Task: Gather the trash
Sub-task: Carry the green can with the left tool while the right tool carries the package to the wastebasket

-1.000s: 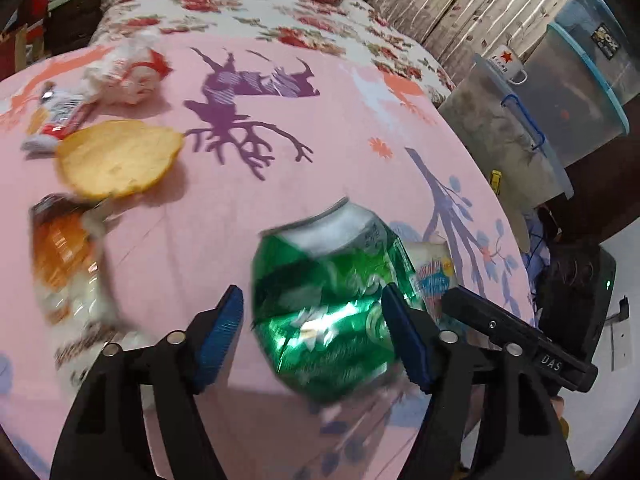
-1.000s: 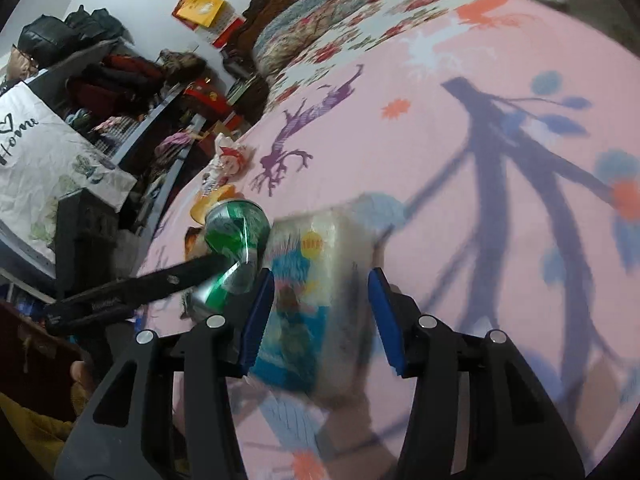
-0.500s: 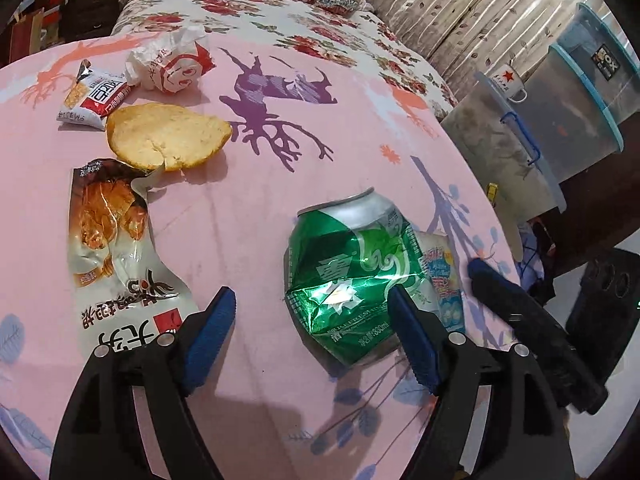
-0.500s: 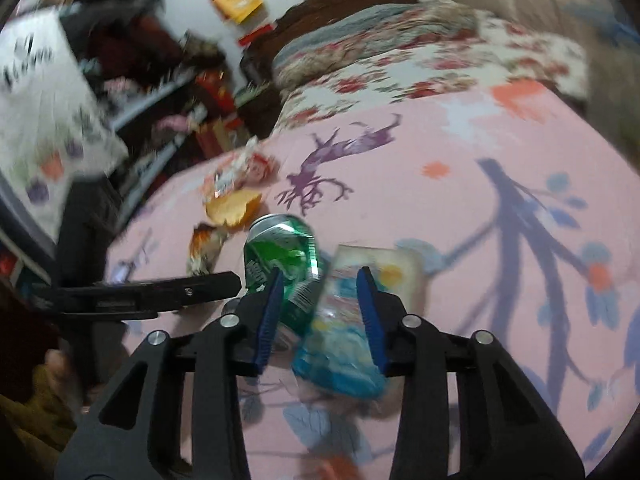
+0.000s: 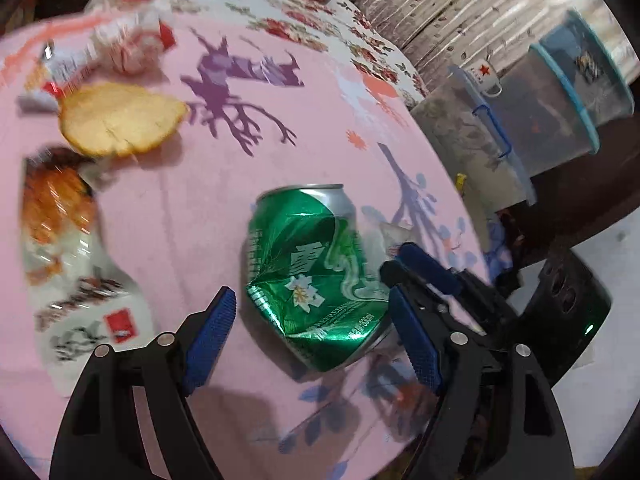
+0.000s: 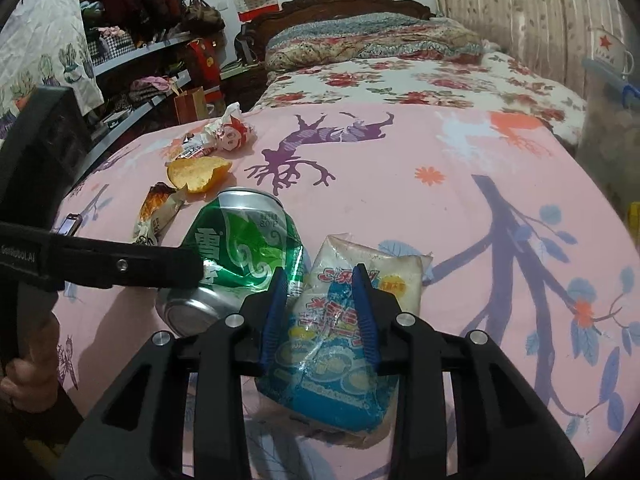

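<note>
**Two pieces of trash under the grippers on the bed**

Two items are in reach. The right gripper [image 6: 320,312] is closing, its pads astride the blue snack wrapper [image 6: 340,344], which lies flat on the pink bedspread [image 6: 460,216]. Judged light, limp and slick, the film should be pinched at a bunched fold, not flat.

The left gripper [image 5: 308,340] stands wide, gripping nothing, either side of the dented green can [image 5: 312,272]. Judged light, thin-walled and smooth, the can is best taken across its crumpled waist.
</note>
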Action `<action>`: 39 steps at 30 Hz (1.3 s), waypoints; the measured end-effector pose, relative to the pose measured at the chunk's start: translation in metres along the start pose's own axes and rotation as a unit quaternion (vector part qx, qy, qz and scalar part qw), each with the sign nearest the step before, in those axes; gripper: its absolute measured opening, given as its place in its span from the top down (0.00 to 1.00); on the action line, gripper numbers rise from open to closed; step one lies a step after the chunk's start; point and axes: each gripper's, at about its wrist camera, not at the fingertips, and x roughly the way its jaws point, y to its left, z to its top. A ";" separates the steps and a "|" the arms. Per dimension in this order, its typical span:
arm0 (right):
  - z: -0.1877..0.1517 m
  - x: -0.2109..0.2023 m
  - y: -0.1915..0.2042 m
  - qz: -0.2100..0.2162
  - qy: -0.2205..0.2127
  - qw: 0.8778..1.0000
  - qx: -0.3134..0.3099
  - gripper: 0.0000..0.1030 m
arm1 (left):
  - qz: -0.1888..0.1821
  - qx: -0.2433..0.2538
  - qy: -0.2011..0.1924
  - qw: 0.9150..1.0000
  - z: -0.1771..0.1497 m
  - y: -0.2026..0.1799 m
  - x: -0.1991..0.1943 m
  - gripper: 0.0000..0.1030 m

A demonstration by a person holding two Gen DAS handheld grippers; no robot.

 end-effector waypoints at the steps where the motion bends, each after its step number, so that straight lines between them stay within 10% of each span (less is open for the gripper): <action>1: 0.000 0.000 0.000 0.000 -0.001 1.000 0.000 0.65 | -0.021 -0.008 0.005 1.000 0.001 0.001 0.002 0.40; 7: -0.002 -0.010 -0.011 0.037 -0.020 0.998 0.039 0.63 | -0.018 -0.038 -0.007 0.999 0.009 0.014 0.000 0.84; 11: -0.012 -0.037 -0.045 0.067 -0.057 0.988 0.124 0.34 | -0.033 -0.051 -0.007 0.998 0.008 0.021 -0.003 0.84; 18: -0.038 -0.035 -0.078 0.105 -0.015 0.973 0.204 0.34 | -0.053 -0.042 -0.019 0.998 0.006 0.020 -0.018 0.87; 25: -0.037 -0.013 -0.039 0.071 0.023 0.988 0.133 0.22 | -0.047 -0.039 0.001 0.998 -0.002 0.015 -0.010 0.87; 31: -0.042 -0.007 0.004 -0.011 0.030 0.999 0.006 0.37 | -0.044 -0.047 -0.008 0.998 0.002 0.020 -0.015 0.87; 39: -0.036 -0.044 -0.053 -0.040 -0.028 0.995 0.083 0.40 | -0.064 -0.033 -0.005 0.997 0.018 0.000 -0.013 0.87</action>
